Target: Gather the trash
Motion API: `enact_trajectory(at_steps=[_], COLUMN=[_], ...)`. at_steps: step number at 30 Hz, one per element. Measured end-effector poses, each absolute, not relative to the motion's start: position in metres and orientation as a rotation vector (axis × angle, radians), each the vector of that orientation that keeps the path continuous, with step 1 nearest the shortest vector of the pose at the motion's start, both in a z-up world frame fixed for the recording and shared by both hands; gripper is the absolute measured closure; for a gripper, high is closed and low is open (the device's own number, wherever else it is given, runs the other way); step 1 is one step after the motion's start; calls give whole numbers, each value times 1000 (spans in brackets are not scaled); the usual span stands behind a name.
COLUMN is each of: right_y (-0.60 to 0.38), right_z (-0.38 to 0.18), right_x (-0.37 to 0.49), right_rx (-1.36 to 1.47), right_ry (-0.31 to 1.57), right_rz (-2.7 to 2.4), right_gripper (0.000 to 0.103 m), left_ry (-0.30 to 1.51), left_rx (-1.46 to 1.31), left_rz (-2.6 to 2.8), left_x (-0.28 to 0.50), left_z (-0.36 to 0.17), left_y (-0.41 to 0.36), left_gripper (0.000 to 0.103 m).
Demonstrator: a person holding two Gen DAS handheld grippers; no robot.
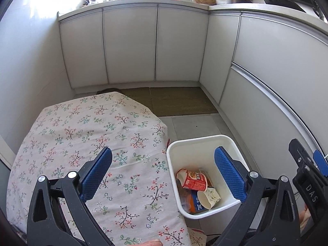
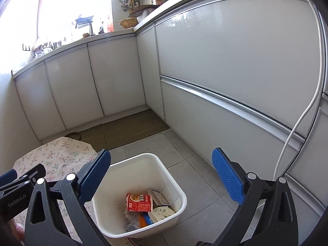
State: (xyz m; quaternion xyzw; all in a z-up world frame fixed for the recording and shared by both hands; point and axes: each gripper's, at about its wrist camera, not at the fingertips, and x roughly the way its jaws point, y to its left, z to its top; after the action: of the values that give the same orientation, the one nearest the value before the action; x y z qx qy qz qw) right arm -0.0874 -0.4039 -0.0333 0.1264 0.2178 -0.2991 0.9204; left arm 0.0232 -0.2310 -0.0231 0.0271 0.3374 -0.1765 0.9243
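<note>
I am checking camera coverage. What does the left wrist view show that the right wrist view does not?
Only the left wrist view shows nearly the whole flowered tablecloth, with no trash visible on it. Only the right wrist view shows the white cable hanging down the drawer fronts. Both show the white bin on the floor holding the red cup and other trash, and both grippers open.

Daylight floods in from the window [image 2: 67, 10], blown out to white around eleven o'clock. Fisheye distortion bends the cabinets [image 2: 235, 61] toward the dark, vignetted corners; focus stays sharp, shadows soft.
</note>
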Motion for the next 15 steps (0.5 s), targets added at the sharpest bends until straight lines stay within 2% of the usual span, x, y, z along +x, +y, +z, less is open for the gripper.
enact_trajectory(at_steps=[15], right_y=[-398], right_z=[-33], right_x=[-85], right_rx=[230], right_ry=[443], right_rz=[-587], right_gripper=[7], left_ry=[688], left_rx=[32], left_rz=[-362], left_x=[23], left_z=[-17], left_y=[-225], left_gripper=[7])
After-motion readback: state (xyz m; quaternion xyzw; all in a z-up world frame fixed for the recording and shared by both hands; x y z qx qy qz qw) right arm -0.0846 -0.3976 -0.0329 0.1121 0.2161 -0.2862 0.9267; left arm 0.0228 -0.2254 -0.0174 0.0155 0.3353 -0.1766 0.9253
